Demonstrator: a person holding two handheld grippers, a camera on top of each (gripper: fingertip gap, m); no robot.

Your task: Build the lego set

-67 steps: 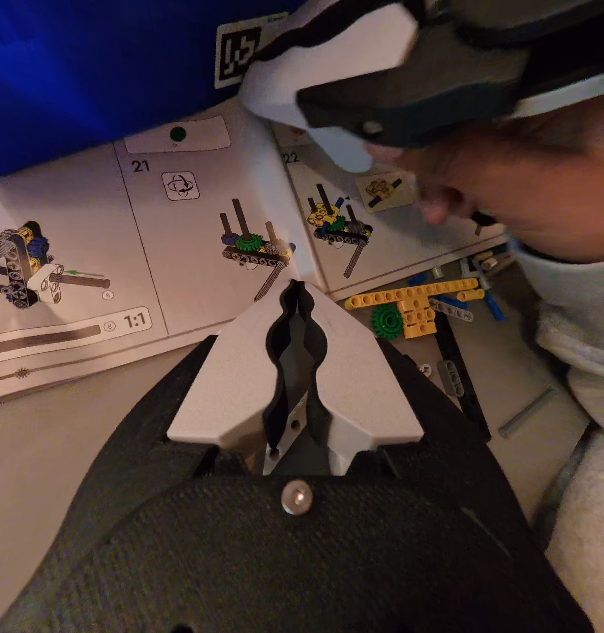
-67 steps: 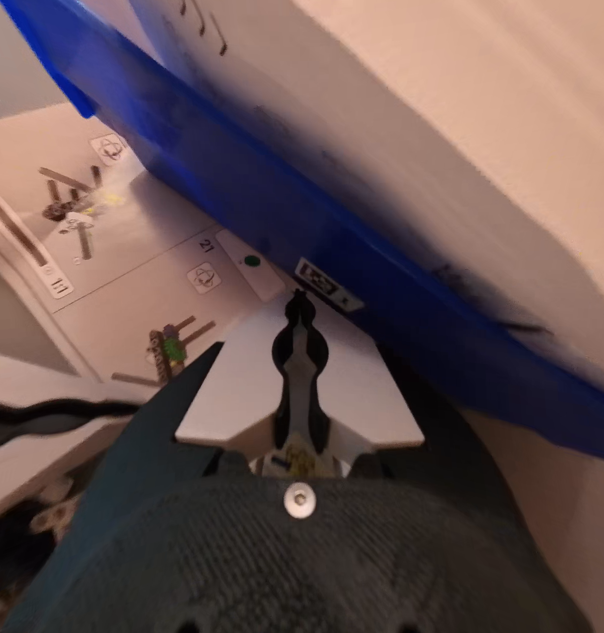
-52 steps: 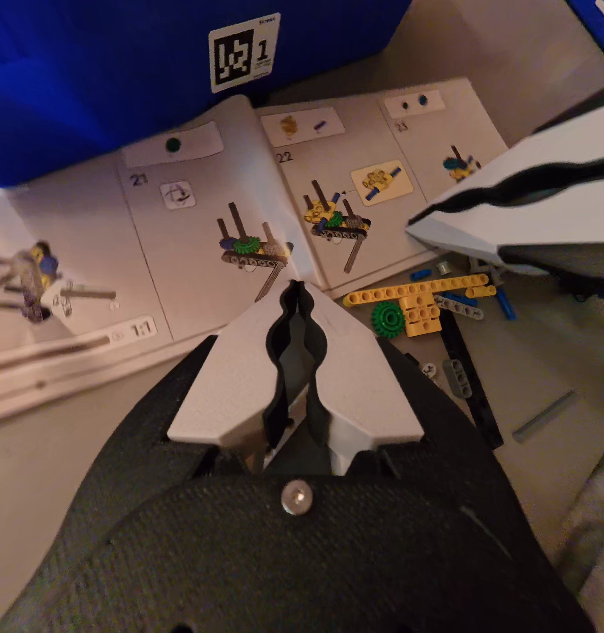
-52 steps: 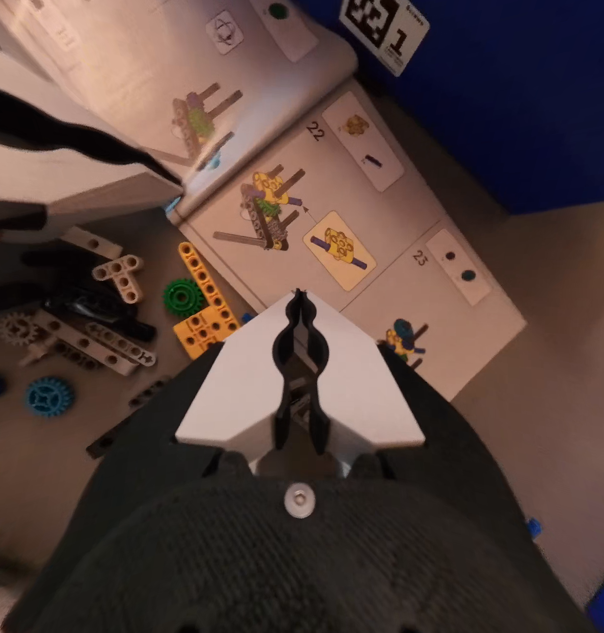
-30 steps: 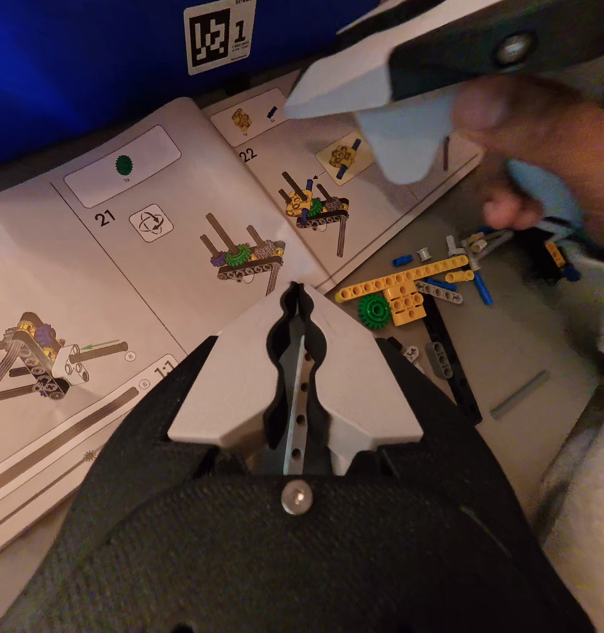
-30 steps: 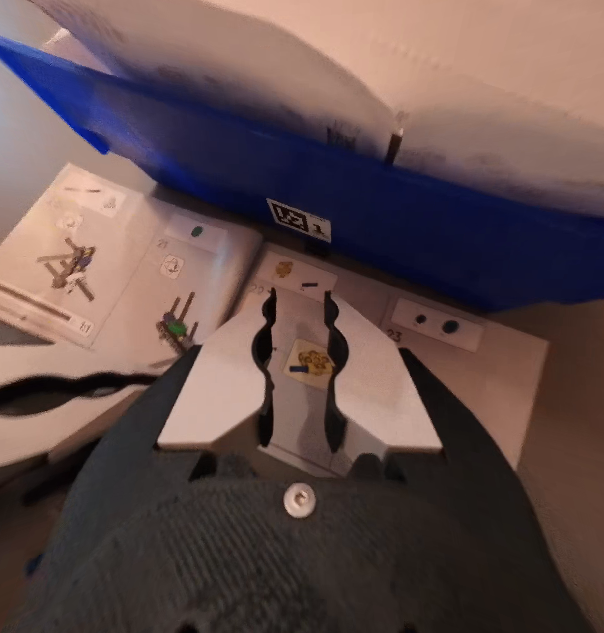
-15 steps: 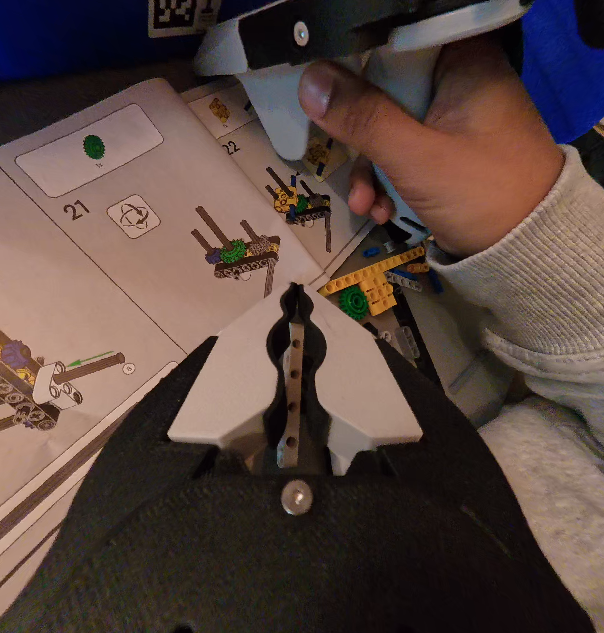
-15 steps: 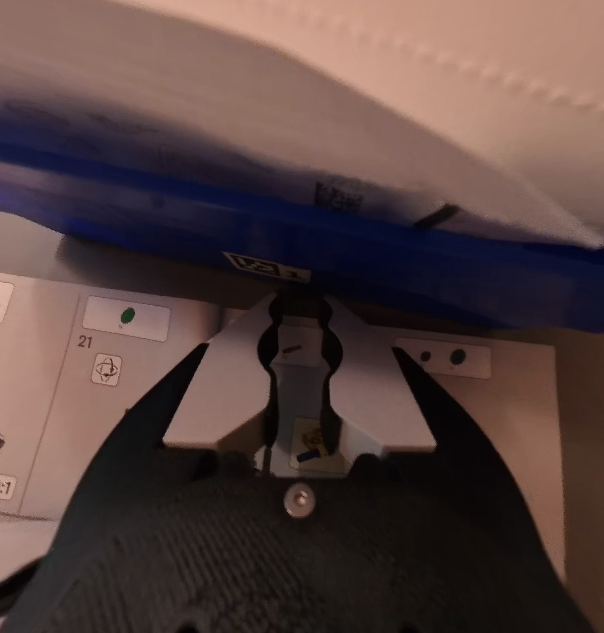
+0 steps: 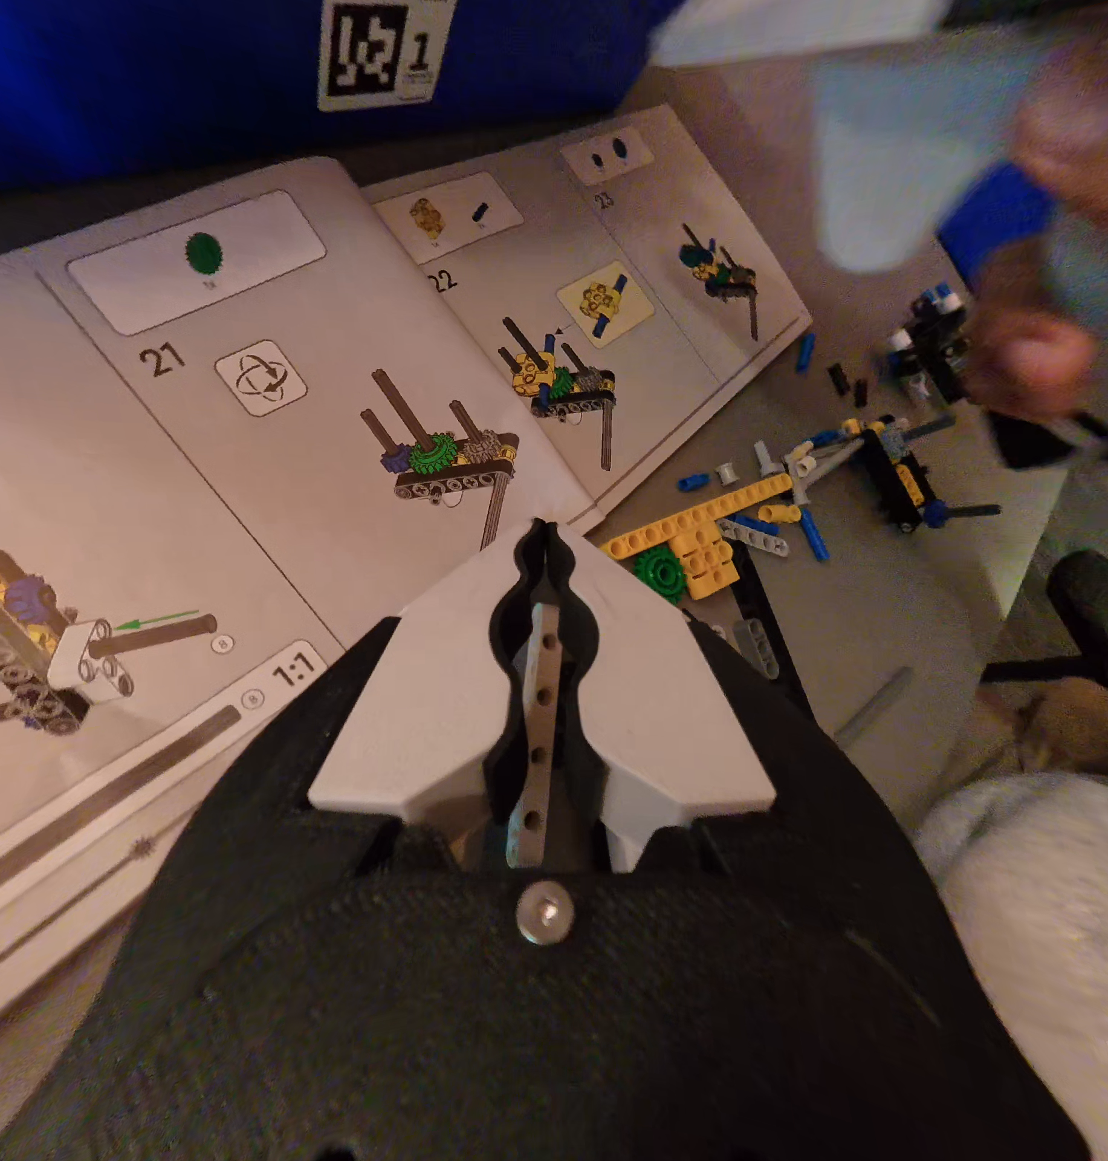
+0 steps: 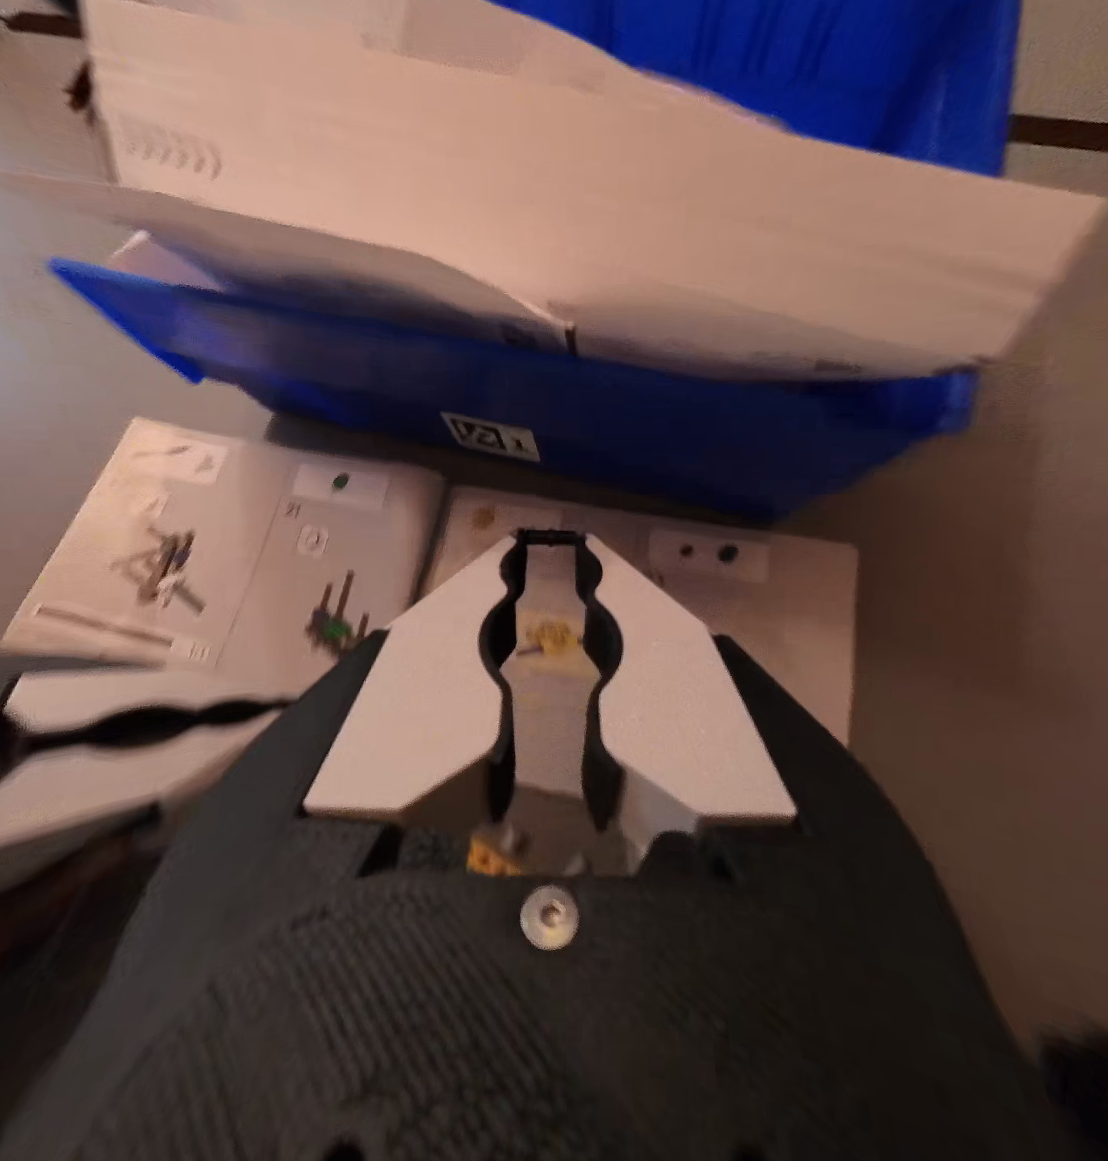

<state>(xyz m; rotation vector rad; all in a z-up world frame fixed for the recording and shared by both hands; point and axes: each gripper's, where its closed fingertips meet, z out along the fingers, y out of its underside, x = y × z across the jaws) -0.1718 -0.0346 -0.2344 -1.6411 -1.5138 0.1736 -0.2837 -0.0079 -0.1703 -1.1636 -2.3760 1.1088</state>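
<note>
My left gripper [image 9: 545,531] is shut on a grey beam with holes [image 9: 542,722], which stands lengthwise between the jaws above the open instruction booklet [image 9: 275,389]. A yellow beam assembly [image 9: 695,534] with a green gear [image 9: 659,572] lies just right of its tips. My right gripper [image 10: 550,537] hovers over the booklet [image 10: 746,628], its jaws narrowly apart with a small black pin [image 10: 550,535] clamped crosswise between the tips. It shows blurred in the left wrist view [image 9: 878,182], held by a hand. The left gripper shows at the left edge of the right wrist view [image 10: 99,722].
A blue box with a square marker tag [image 9: 381,50] stands behind the booklet; it also shows in the right wrist view [image 10: 601,408]. A black partial assembly [image 9: 896,477], blue pins [image 9: 812,534] and small black pins [image 9: 843,380] lie to the right. A grey axle [image 9: 871,703] lies nearer. My right fingertips sit around 12 centimetres from my left ones. My left gripper is the nearer one to the grey axle [image 9: 871,703]: about 15 centimetres, against 25 centimetres.
The right gripper closed from wide open to a narrow gap with a black pin at its tips, and it moved up and right. The left gripper stayed shut on the grey beam.
</note>
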